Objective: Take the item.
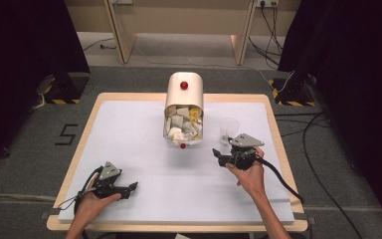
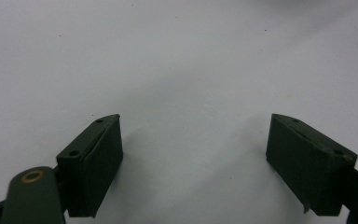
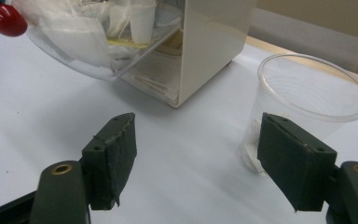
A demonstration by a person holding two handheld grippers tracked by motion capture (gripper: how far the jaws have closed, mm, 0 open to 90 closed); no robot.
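Observation:
A cream bin (image 1: 184, 94) stands at the table's middle back, with a red knob (image 1: 184, 85) on top. Its clear front flap (image 3: 70, 42) hangs open, carries a second red knob (image 3: 7, 19), and shows crumpled paper (image 1: 181, 124) packed inside. A clear plastic cup (image 1: 228, 128) stands upright just right of the bin. My right gripper (image 1: 219, 157) is open, low over the table in front of the cup; in the right gripper view the cup (image 3: 307, 102) sits behind the right jaw. My left gripper (image 1: 131, 189) is open near the front left, with bare white surface between its jaws (image 2: 193, 126).
The white mat (image 1: 144, 149) covers a wooden table (image 1: 273, 107). Cables (image 1: 323, 174) run over the grey floor at the right. A wooden frame (image 1: 124, 35) stands behind the table.

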